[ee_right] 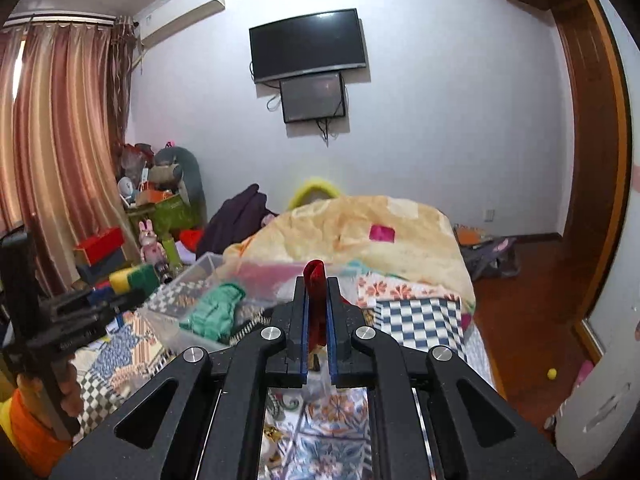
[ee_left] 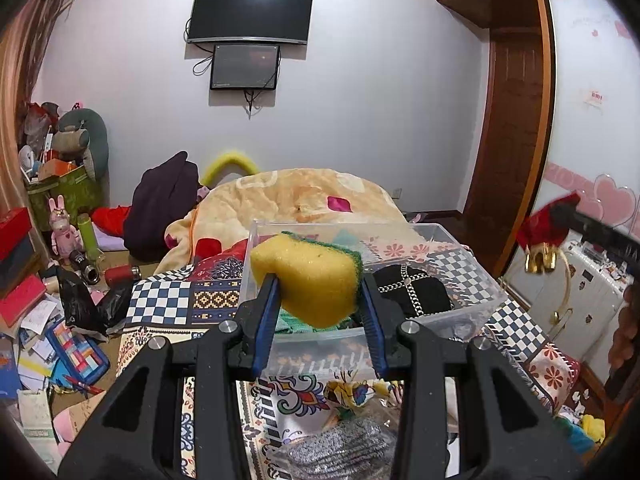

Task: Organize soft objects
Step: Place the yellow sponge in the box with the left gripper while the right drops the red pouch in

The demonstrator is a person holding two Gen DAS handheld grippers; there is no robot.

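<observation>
My left gripper (ee_left: 320, 292) is shut on a yellow sponge with a green scrub side (ee_left: 310, 278) and holds it above the near wall of a clear plastic bin (ee_left: 472, 304). The bin sits on the patterned bed and holds a black item with a chain (ee_left: 412, 288) and a green knit cloth (ee_right: 214, 312). My right gripper (ee_right: 318, 300) is shut on a red fabric headband piece (ee_right: 316, 280), seen from the left wrist with gold bells (ee_left: 540, 258) hanging off it, right of the bin. The left gripper and sponge (ee_right: 132, 278) show at left in the right wrist view.
A patchwork quilt (ee_left: 168, 300) covers the bed, with a heaped yellow blanket (ee_left: 296, 196) behind the bin. A grey knit item (ee_left: 340, 448) lies just under my left gripper. Cluttered books and toys (ee_left: 60, 320) fill the floor at left. A wardrobe (ee_left: 592, 160) stands at right.
</observation>
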